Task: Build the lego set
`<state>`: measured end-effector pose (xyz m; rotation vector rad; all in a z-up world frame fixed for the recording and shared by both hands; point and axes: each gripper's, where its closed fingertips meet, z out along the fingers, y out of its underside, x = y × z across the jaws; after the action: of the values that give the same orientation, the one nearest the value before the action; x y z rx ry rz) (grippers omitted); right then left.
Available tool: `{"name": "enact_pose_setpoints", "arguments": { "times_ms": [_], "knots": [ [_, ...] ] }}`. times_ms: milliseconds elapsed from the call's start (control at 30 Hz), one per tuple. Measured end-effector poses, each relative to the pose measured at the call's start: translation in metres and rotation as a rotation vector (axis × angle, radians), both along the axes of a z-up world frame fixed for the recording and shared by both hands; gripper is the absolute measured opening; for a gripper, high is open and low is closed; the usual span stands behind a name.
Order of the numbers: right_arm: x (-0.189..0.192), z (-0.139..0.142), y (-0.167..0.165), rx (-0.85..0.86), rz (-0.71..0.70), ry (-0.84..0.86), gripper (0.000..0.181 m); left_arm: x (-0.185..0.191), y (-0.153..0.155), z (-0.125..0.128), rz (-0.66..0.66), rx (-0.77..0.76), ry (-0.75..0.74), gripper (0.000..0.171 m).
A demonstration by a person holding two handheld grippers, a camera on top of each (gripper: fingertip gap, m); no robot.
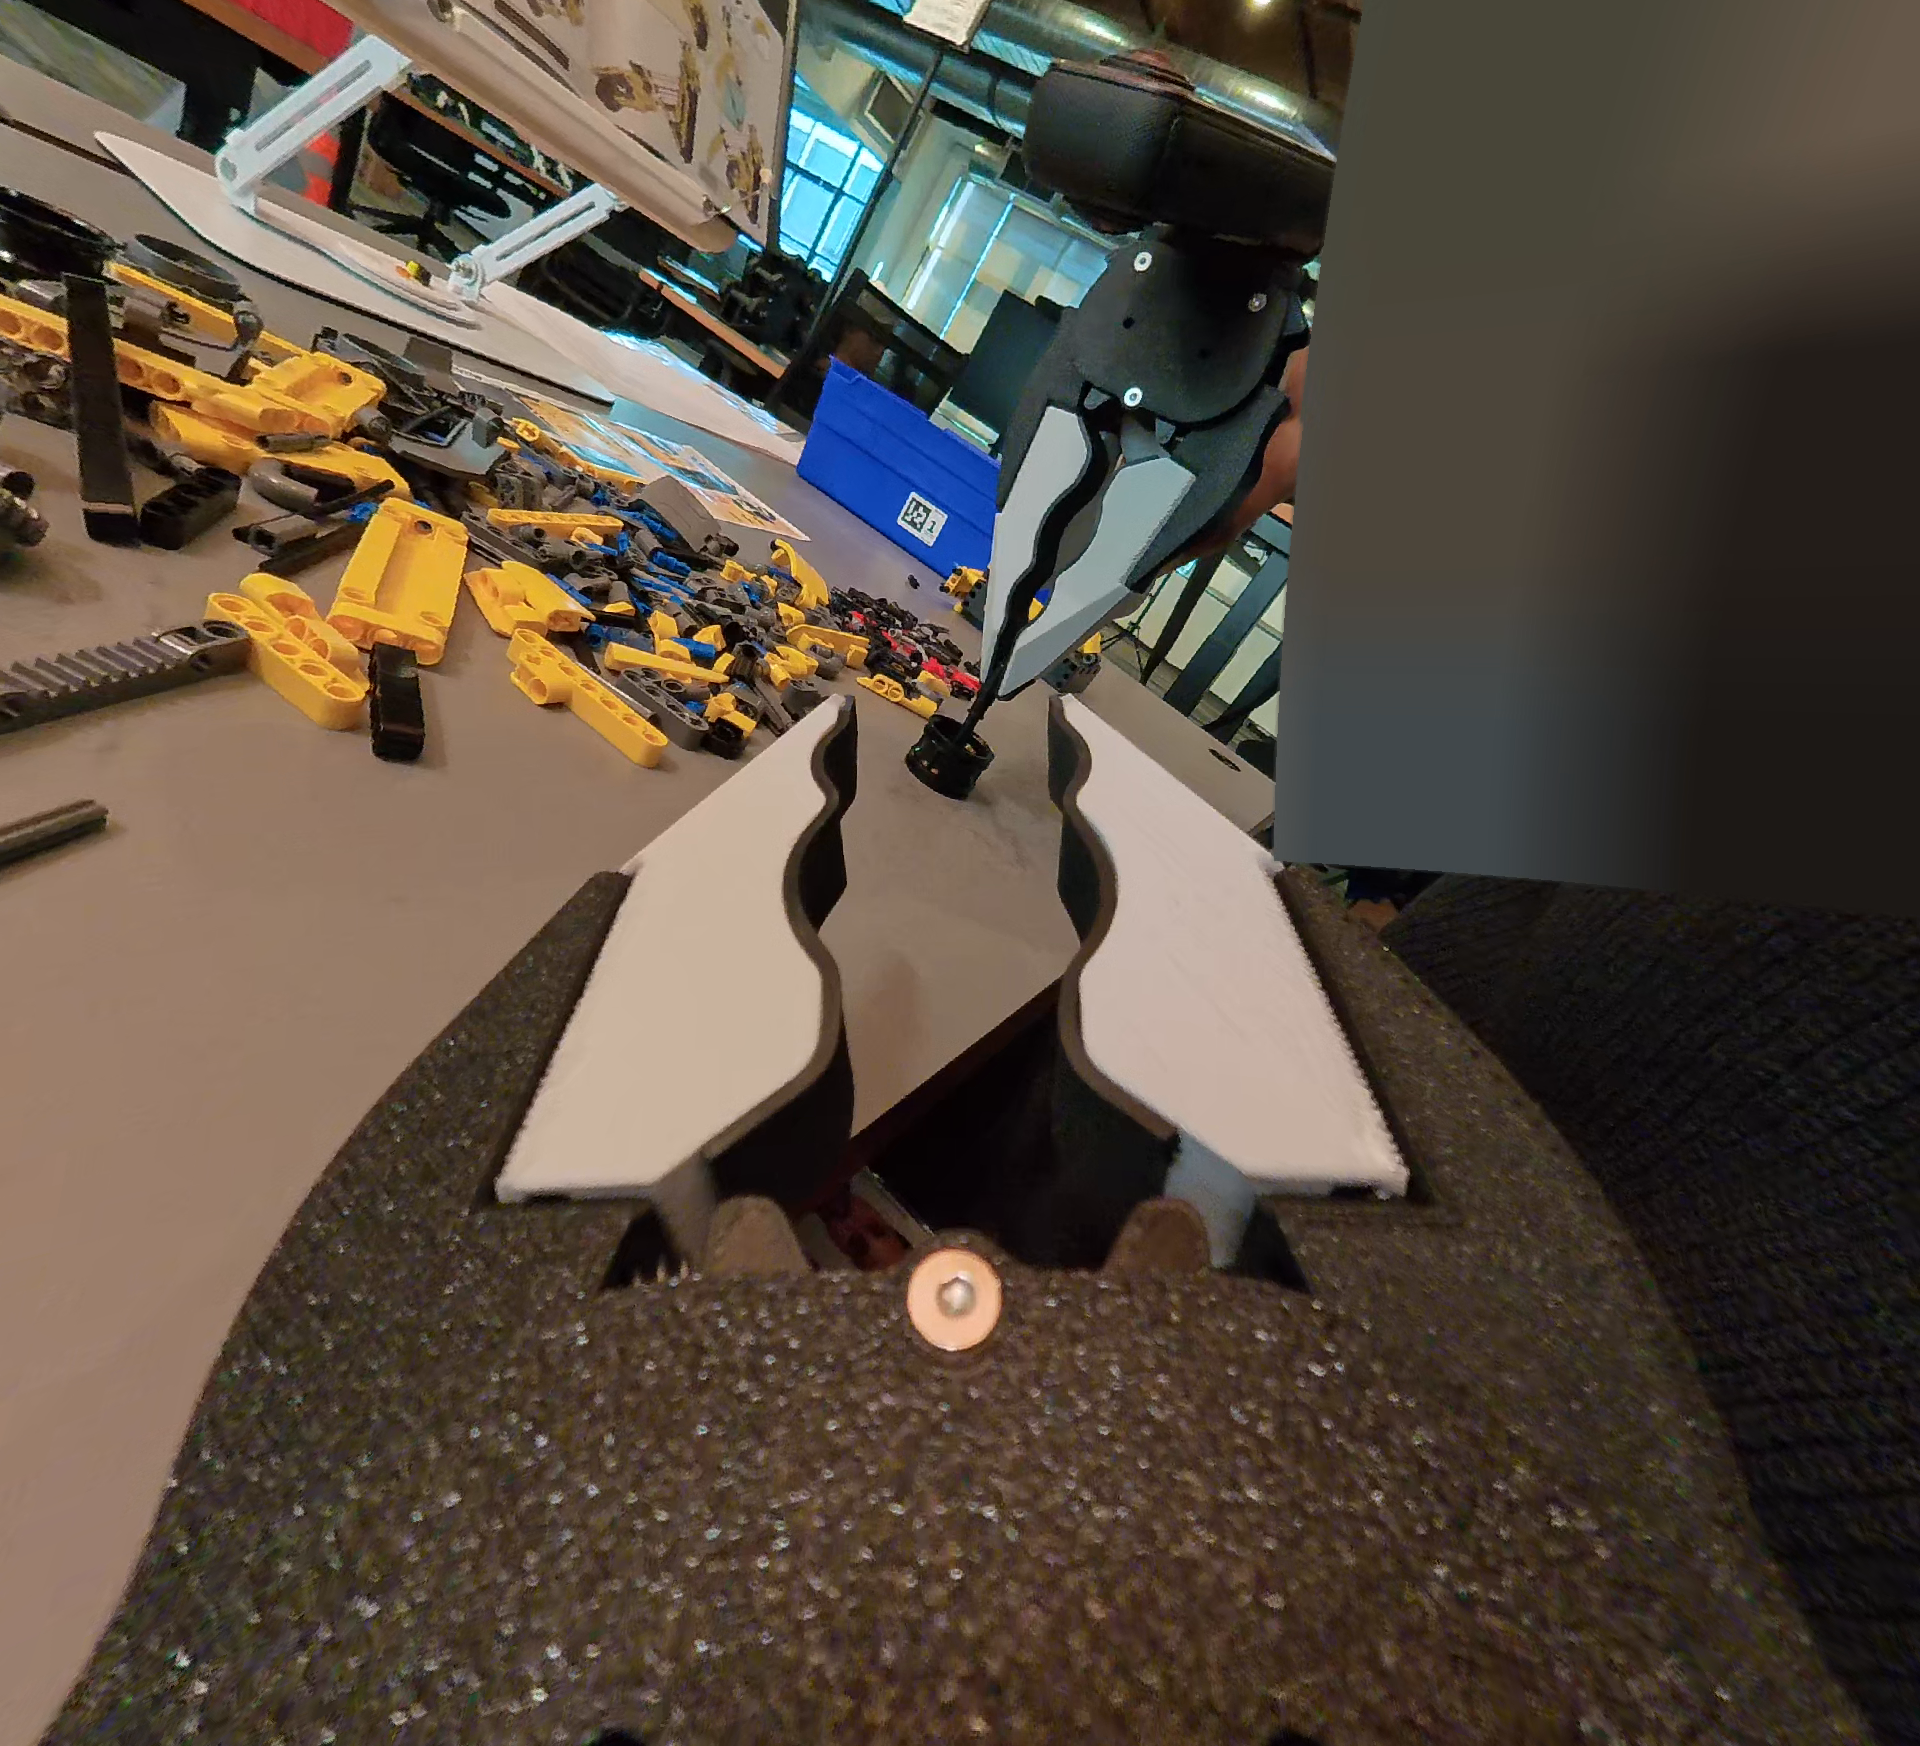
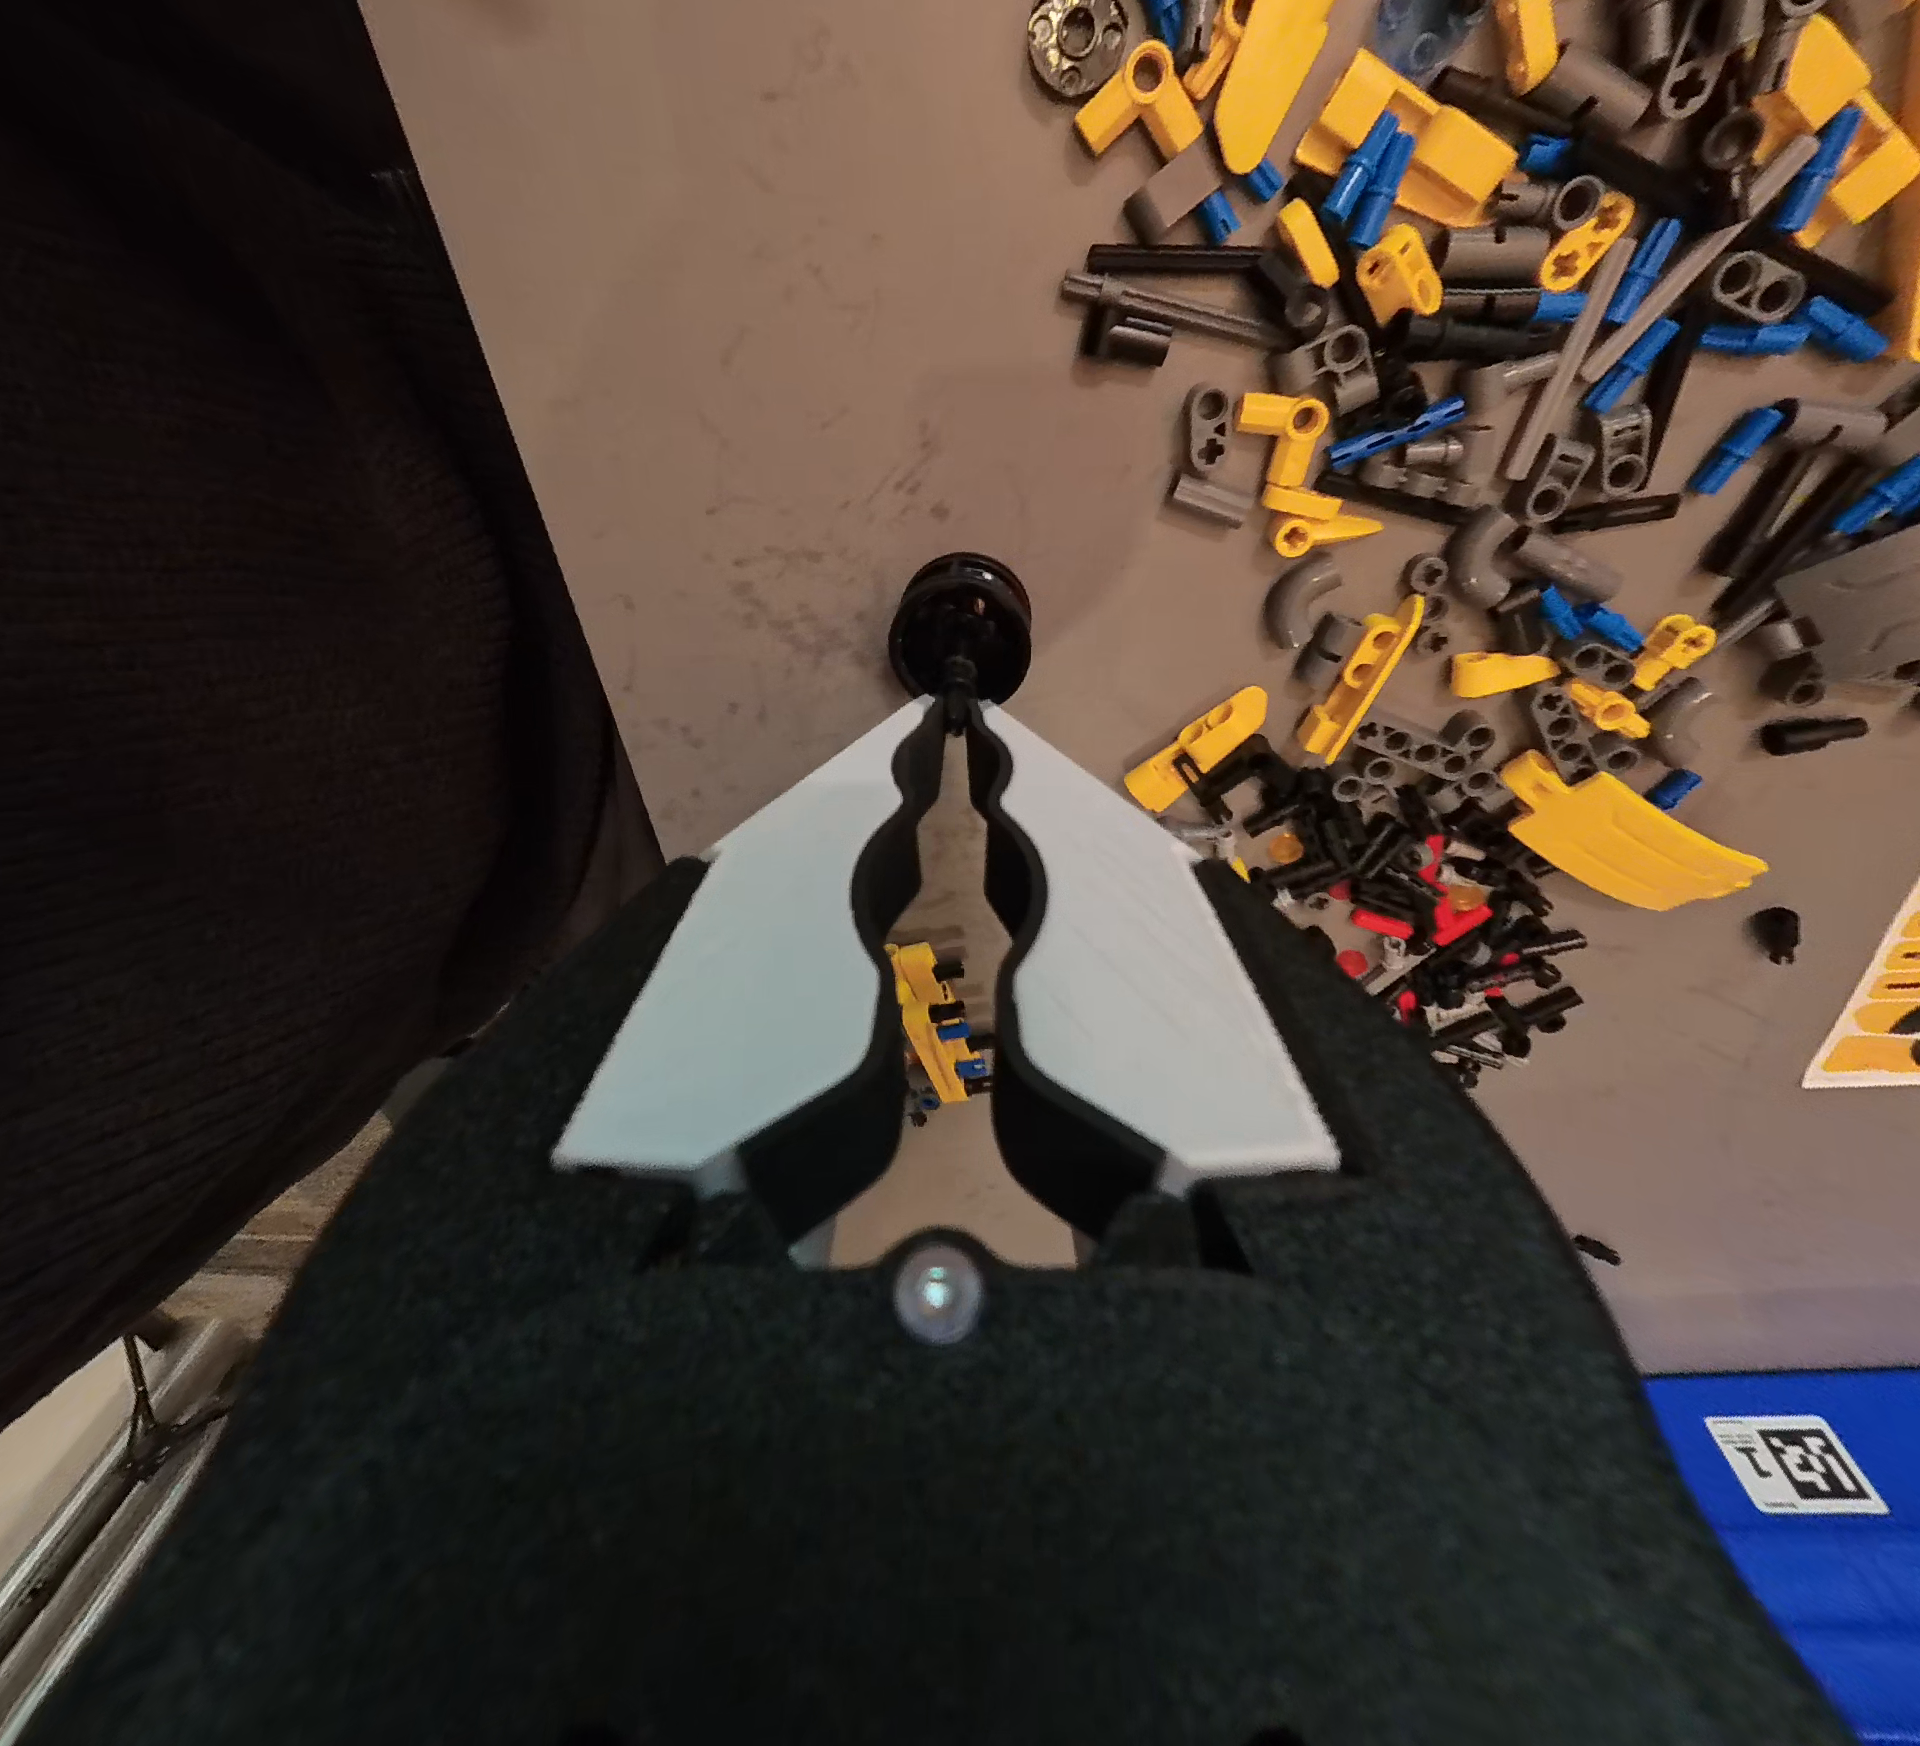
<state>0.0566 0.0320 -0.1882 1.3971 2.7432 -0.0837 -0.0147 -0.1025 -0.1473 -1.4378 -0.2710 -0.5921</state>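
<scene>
A small black wheel hub (image 1: 948,754) stands on the grey table, with a thin black pin (image 1: 979,715) reaching into its middle. My right gripper (image 2: 954,720) points down and is shut on that black pin (image 2: 957,680), just above the hub (image 2: 961,624). In the left wrist view the right gripper (image 1: 1003,683) shows from the side over the hub. My left gripper (image 1: 951,709) is open and empty, low over the table, with the hub just beyond its fingertips.
A heap of yellow, grey, blue and black building pieces (image 1: 623,616) (image 2: 1558,346) covers the table. A blue bin (image 1: 894,470) (image 2: 1829,1530) stands past it. An instruction booklet on a white stand (image 1: 540,34) is at the back left. A person's dark sleeve (image 2: 208,553) is at left. Tip to tip, the grippers are about 15 centimetres apart.
</scene>
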Motion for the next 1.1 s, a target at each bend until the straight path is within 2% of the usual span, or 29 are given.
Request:
{"name": "enact_pose_setpoints", "arguments": {
  "times_ms": [867,1100],
  "knots": [
    [0.001,-0.0016,0.0004,0.061,0.077,-0.024,0.003,-0.0017,0.0006,-0.0044,0.002,-0.013,-0.008,0.036],
    [0.0012,-0.0022,0.0006,0.045,0.154,0.005,0.003,-0.0028,0.0004,-0.0055,0.003,-0.014,-0.014,0.036]
  ]
}}
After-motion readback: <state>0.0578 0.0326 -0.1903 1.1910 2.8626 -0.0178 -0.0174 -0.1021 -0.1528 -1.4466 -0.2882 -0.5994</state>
